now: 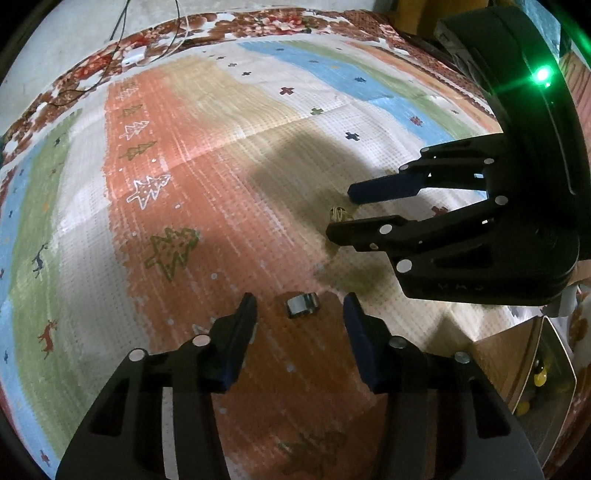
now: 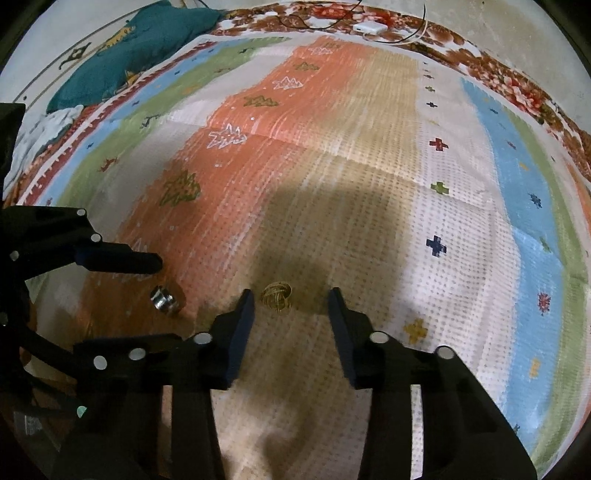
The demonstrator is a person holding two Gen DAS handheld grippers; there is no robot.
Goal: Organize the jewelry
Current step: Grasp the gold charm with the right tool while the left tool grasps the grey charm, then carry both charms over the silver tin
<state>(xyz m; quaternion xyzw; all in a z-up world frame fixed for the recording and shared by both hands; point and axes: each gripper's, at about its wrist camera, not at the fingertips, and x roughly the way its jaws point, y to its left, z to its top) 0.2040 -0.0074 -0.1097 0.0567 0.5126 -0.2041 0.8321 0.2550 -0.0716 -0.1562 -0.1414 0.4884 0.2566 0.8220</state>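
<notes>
A silver band ring (image 1: 303, 304) lies on the orange stripe of the patterned mat (image 1: 184, 206), between the two fingertips of my left gripper (image 1: 300, 301). The pads stand apart from it on both sides, so the gripper is open. A gold wire ring (image 2: 276, 295) lies on the tan stripe between the fingertips of my right gripper (image 2: 291, 295), nearer the left pad, and I see no pad pressing on it. From the right wrist view the silver ring (image 2: 164, 297) shows between the fingers of the left gripper (image 2: 166, 301). The left wrist view shows the right gripper (image 1: 340, 212) straddling the gold ring (image 1: 339, 215).
The two grippers work side by side, close together. A white charger with thin cables (image 2: 369, 26) lies at the mat's far edge. A teal cloth (image 2: 129, 48) sits at the far left. A box with yellow items (image 1: 541, 376) stands at the near right.
</notes>
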